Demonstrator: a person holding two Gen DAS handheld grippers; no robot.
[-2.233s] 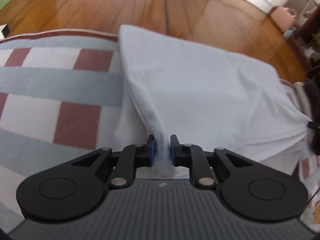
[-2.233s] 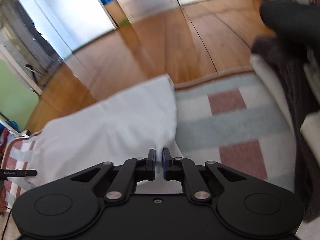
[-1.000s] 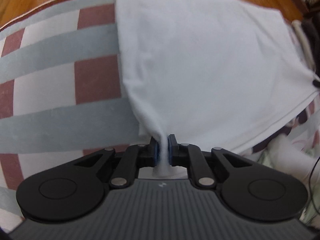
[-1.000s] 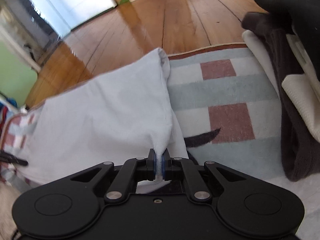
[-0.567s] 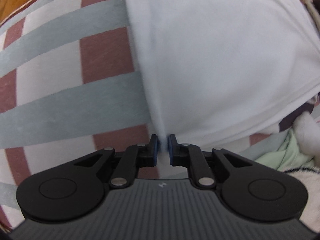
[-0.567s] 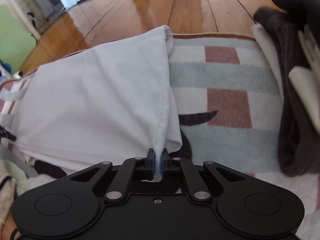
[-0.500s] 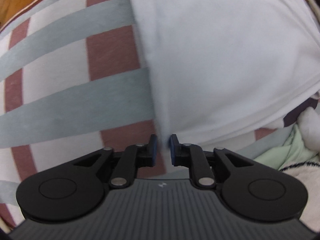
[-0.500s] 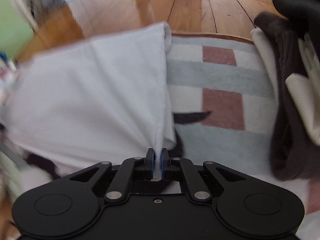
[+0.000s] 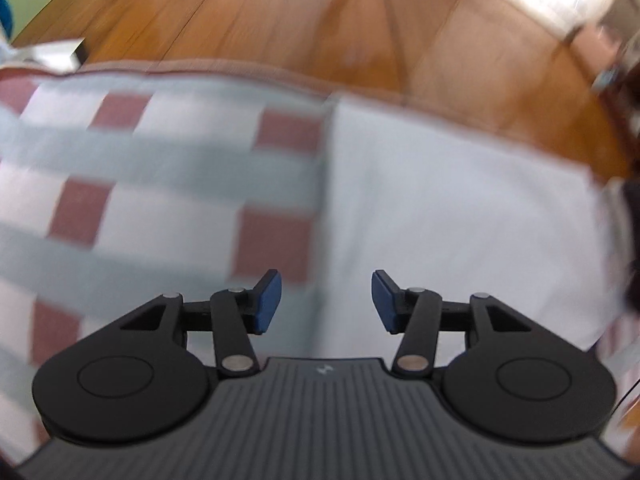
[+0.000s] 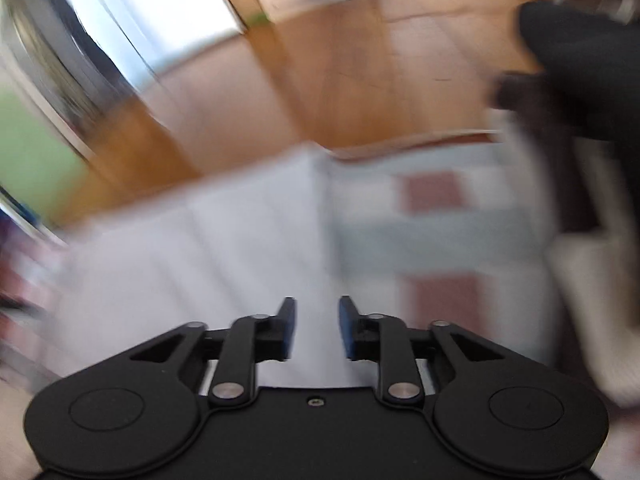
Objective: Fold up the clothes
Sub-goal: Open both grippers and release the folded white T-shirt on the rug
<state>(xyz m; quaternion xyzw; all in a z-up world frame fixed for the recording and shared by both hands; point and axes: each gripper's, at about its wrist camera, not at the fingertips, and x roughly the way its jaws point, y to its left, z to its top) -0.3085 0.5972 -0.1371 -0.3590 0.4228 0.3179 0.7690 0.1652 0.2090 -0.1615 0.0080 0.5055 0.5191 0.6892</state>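
Note:
A white garment (image 9: pixel 448 216) lies flat and folded on a checked blanket (image 9: pixel 152 184) in the left wrist view. My left gripper (image 9: pixel 326 300) is open and empty above the garment's near left edge. In the blurred right wrist view the same white garment (image 10: pixel 208 248) lies left of centre. My right gripper (image 10: pixel 317 330) is open and empty over its near right edge.
The blanket (image 10: pixel 440 224) has red, grey and white squares and ends at a wooden floor (image 9: pixel 320 24). A stack of dark and cream clothes (image 10: pixel 584 184) lies at the right in the right wrist view. A dark item (image 9: pixel 632 216) sits at the garment's right edge.
Both grippers have let go of the white garment and opened. The garment now lies flat on the blanket. Both cameras have tilted up and back, with motion blur.

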